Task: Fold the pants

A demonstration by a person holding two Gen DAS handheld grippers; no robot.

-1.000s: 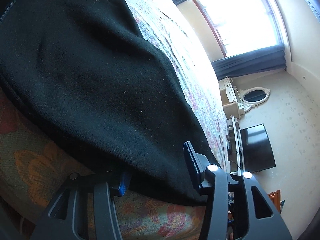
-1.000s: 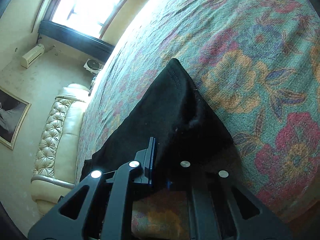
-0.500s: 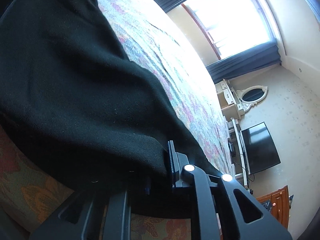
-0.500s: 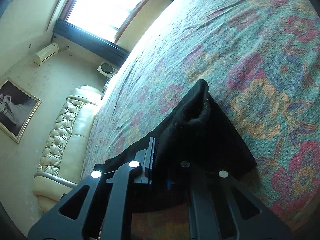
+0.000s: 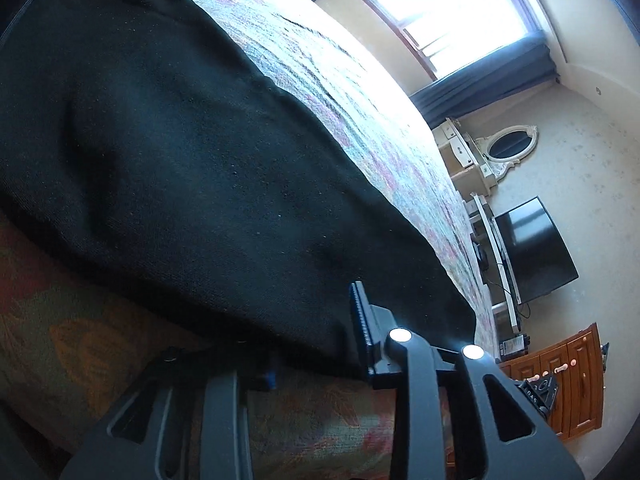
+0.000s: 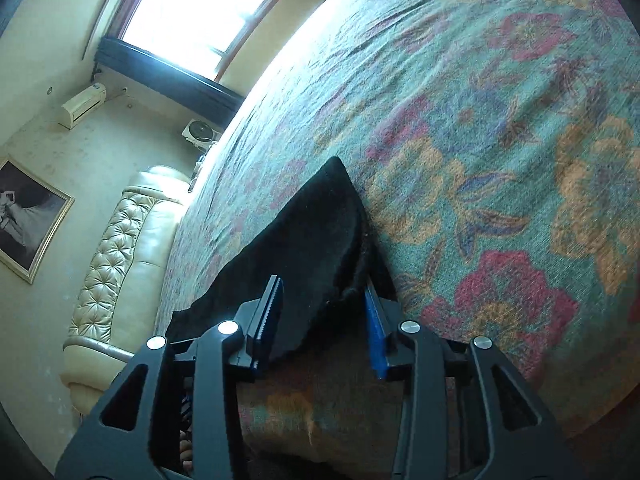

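The black pants (image 5: 192,168) lie on the floral bedspread (image 5: 344,420) and fill most of the left wrist view. My left gripper (image 5: 316,340) is open around the near edge of the cloth, one finger beneath it. In the right wrist view a corner of the pants (image 6: 316,232) lies slack on the bedspread (image 6: 500,160) between my fingers. My right gripper (image 6: 324,320) is open, the cloth loose between its blue pads.
A bright window (image 5: 448,4), a white mirror (image 5: 512,146), a TV (image 5: 532,252) and a wooden cabinet (image 5: 564,372) are beyond the bed's far side. A cream tufted headboard (image 6: 120,264), framed picture (image 6: 28,216) and air conditioner (image 6: 82,104) lie to the left.
Both grippers have opened. The right gripper let go of the pants corner, which now lies lower on the bed. The left gripper's fingers spread apart around the cloth edge.
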